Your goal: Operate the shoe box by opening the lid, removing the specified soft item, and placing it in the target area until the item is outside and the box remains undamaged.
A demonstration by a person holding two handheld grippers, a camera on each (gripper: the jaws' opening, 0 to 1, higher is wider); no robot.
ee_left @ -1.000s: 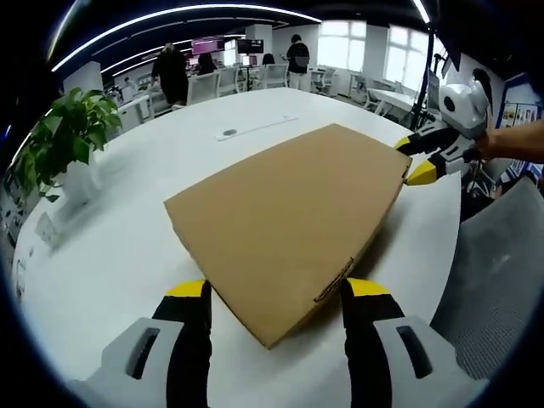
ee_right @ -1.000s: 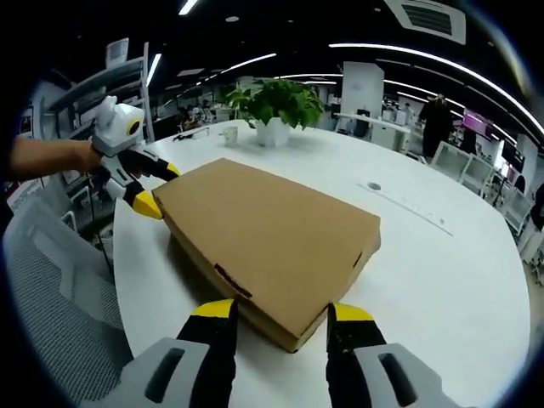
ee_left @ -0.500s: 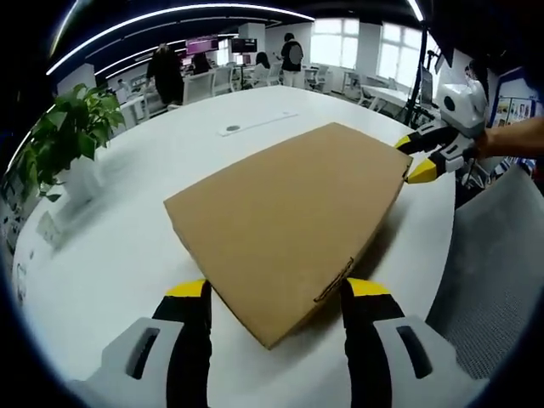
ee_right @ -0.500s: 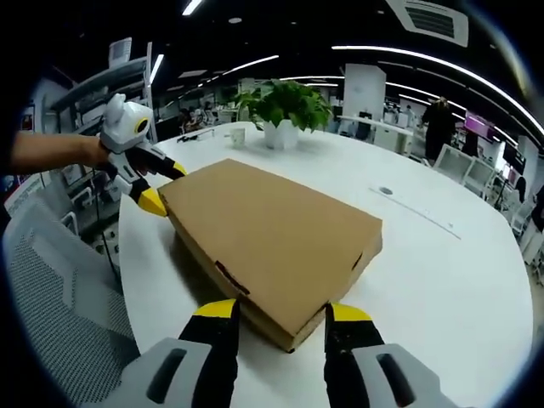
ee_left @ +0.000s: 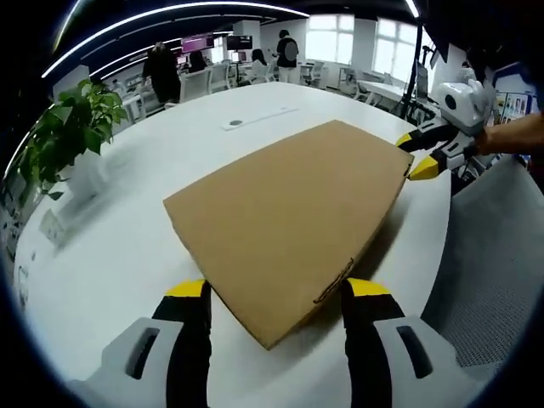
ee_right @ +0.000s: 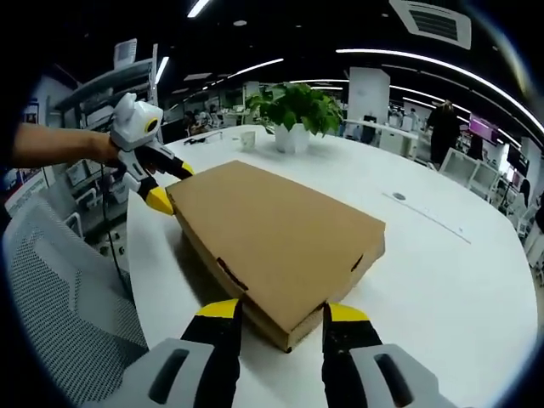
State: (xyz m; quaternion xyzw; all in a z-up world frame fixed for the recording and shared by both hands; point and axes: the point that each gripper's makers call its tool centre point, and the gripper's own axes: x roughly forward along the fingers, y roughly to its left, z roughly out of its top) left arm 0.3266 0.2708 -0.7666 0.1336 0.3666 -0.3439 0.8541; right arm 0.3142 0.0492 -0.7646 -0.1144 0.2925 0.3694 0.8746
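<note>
A flat brown cardboard shoe box (ee_left: 289, 221) lies closed on a round white tabletop (ee_left: 110, 246), its lid down and one long side close to the table's edge. You hold tongs at two opposite corners of the box. In the left gripper view, your left tongs (ee_left: 276, 293) rise from the bottom with their yellow-tipped black jaws spread wide, one on each side of the near corner of the box; the corner sits between them, and you cannot tell from here whether the tips touch the cardboard. A small tab slot shows in the lid edge just beside the right-hand jaw. At the far corner, your right tongs (ee_left: 418, 155) are parted, with one yellow tip above and one below the edge of the box, held by a bare forearm (ee_left: 514, 134). In the right gripper view the picture mirrors this: your right tongs (ee_right: 276, 313) straddle the near corner with jaws open, and your left tongs (ee_right: 170, 183) meet the far corner, jaws apart around its edge. A potted green plant (ee_right: 293, 115) in a white pot stands on the tabletop beyond the box. A grey mesh chair back (ee_right: 59, 297) sits beside the table. People stand among desks in the open office behind.
</note>
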